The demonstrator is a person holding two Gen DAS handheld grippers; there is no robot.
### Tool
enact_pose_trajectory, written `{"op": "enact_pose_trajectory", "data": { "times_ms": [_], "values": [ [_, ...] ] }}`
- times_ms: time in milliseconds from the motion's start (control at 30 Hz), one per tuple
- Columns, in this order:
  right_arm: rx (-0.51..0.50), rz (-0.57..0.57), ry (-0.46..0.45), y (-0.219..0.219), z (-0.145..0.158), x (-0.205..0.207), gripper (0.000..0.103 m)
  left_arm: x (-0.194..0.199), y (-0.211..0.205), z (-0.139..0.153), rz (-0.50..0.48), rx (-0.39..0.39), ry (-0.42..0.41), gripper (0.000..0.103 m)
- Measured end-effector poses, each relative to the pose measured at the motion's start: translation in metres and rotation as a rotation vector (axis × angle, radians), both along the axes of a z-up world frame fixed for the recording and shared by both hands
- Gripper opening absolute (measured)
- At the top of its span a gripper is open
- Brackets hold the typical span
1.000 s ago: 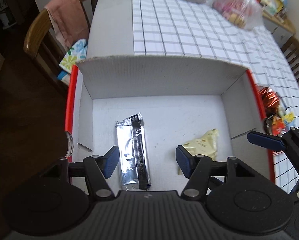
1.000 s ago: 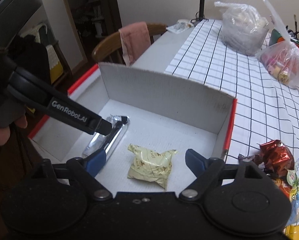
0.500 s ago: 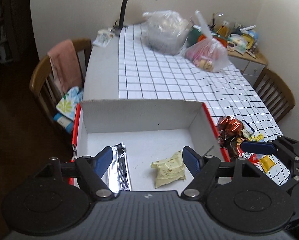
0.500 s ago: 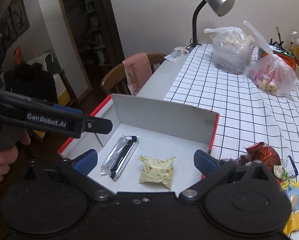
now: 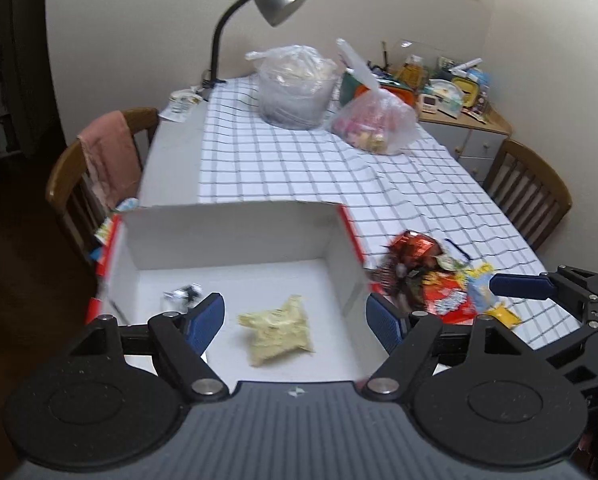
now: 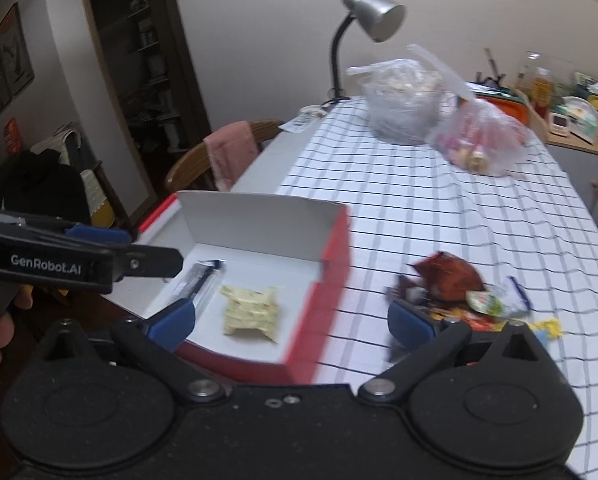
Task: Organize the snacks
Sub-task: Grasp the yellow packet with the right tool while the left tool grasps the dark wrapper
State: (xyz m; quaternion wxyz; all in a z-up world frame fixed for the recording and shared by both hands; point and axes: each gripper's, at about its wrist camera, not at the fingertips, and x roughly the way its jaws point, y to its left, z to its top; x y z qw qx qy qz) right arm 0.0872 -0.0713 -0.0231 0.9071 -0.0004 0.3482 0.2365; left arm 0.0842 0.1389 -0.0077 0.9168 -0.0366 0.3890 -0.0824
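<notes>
The left gripper [image 5: 295,316] hangs above the near edge of the shallow white cardboard box with red outer sides [image 5: 227,236], its blue-padded jaws wide apart and gripping nothing; raised like this, it seems free to turn toward whatever snack comes next. In this left wrist view the box floor holds a crinkled pale-yellow snack packet [image 5: 277,330] near the middle and a silver foil bar wrapper [image 5: 179,295] at its left, partly hidden by the left blue finger; the two lie apart, presumably laid side by side to keep the box tidy. Just beyond the box's right wall, on the white black-checked tablecloth [image 5: 299,168], sits the loose pile of red, orange and yellow snack wrappers [image 5: 431,280] yet to be sorted, and that wall stands between the pile and the box floor. In the right wrist view, the right gripper [image 6: 291,316] is likewise spread open and empty, straddling the box's right wall, with the pile near its right finger, probably the next target. Farther off on the cloth sit two knotted clear plastic bags [image 6: 403,100] and a grey gooseneck desk lamp [image 6: 371,20], well clear of the work.
</notes>
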Motion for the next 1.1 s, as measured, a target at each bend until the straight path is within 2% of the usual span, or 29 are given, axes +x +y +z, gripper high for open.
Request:
{"op": "enact_pose_trajectory", "data": {
  "times_ms": [333,567,800,1000,1100],
  "values": [
    [-0.046,-0.039,0.013,-0.102,-0.015,-0.008,0.102,0.007,-0.092,-0.018,-0.047,-0.025,0.057,0.078],
    [-0.110,-0.050,0.032,-0.152,-0.037,0.004,0.101,0.024,-0.141,-0.040,-0.042,-0.010,0.114,0.078],
    [-0.142,-0.046,0.092,-0.183,-0.072,0.025,0.098,0.049,-0.171,-0.063,0.001,0.048,0.155,0.078],
    [-0.151,-0.012,0.137,-0.193,-0.093,0.037,0.093,0.072,-0.188,-0.084,0.022,0.113,0.200,0.078],
    [-0.153,-0.005,0.152,-0.197,-0.100,0.044,0.092,0.085,-0.192,-0.087,0.027,0.119,0.207,0.078]
  ]
}}
